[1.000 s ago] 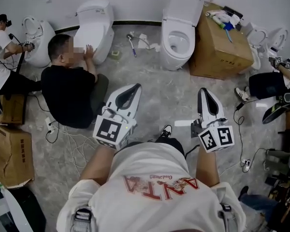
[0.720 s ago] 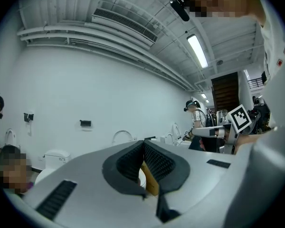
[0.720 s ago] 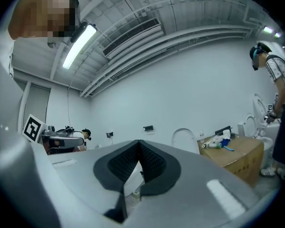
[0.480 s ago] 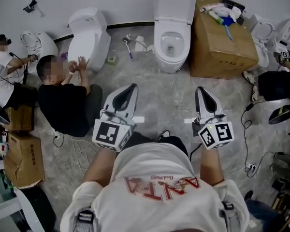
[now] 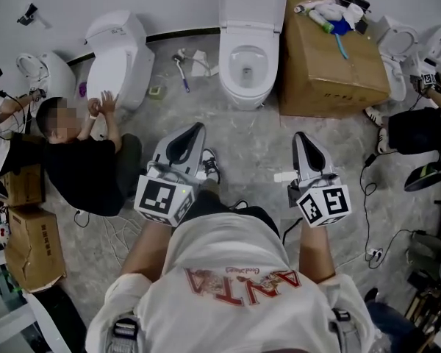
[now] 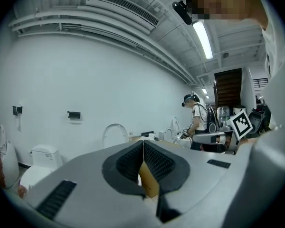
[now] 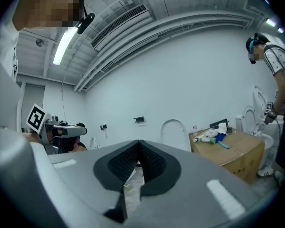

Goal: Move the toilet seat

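Left gripper (image 6: 143,148) — fingers together, empty.

White toilet seat (image 5: 247,91) (lid raised) lies flat on bowl.

The person holds both forearms out ahead of the torso, one claw in each hand. The left claw (image 5: 196,129) points forward and leans a little to the right, with its left cube (image 5: 162,199) at the near end above the left forearm (image 5: 145,247). The right claw (image 5: 302,135) points forward too, with its right cube (image 5: 325,205) above the right forearm (image 5: 314,252). The two claws are well apart and about level. In the gripper views the left pads (image 6: 129,162) meet in a thin line, empty, and the right pads (image 7: 153,161) do the same.
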The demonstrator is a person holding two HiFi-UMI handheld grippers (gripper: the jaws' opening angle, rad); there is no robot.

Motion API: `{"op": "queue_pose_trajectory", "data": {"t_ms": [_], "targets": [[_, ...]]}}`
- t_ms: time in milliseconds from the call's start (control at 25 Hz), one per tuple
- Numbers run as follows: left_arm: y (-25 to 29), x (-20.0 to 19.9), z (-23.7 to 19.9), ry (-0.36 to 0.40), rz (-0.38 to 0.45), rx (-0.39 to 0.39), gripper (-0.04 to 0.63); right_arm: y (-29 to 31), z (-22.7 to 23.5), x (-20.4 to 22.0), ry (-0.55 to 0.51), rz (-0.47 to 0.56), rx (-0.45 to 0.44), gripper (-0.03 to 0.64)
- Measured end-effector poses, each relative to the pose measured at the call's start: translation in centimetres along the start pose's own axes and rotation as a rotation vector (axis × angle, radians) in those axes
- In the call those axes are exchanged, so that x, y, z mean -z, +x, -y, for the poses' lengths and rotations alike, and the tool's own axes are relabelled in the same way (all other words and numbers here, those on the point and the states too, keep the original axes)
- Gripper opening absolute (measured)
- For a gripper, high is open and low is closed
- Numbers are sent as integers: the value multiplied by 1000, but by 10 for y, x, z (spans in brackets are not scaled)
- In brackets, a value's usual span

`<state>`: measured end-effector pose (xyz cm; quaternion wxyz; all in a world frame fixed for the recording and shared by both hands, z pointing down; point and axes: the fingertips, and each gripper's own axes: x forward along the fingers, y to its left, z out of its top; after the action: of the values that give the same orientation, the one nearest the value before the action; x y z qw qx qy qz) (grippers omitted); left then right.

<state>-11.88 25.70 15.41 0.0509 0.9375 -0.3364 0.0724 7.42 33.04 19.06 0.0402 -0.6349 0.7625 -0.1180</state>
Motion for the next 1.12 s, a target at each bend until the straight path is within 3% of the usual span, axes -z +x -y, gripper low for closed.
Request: {"op": "queue_pose_trajectory", "data": {"t_ms": [280,520,800,1120], "targets": [[67,3,-43,-14,7,32,11,57,32,-4,-22,-32,51,2],[127,5,-104,-35,-29,69,11,144,45,-12,-35,-83,53,2],[184,30,-187,-86,-84,98,11,245,53,-5,-44,-154,67,3],[233,83,-224,-169,-167,96,11,304,92,40,-12,-245,77,3]]}}
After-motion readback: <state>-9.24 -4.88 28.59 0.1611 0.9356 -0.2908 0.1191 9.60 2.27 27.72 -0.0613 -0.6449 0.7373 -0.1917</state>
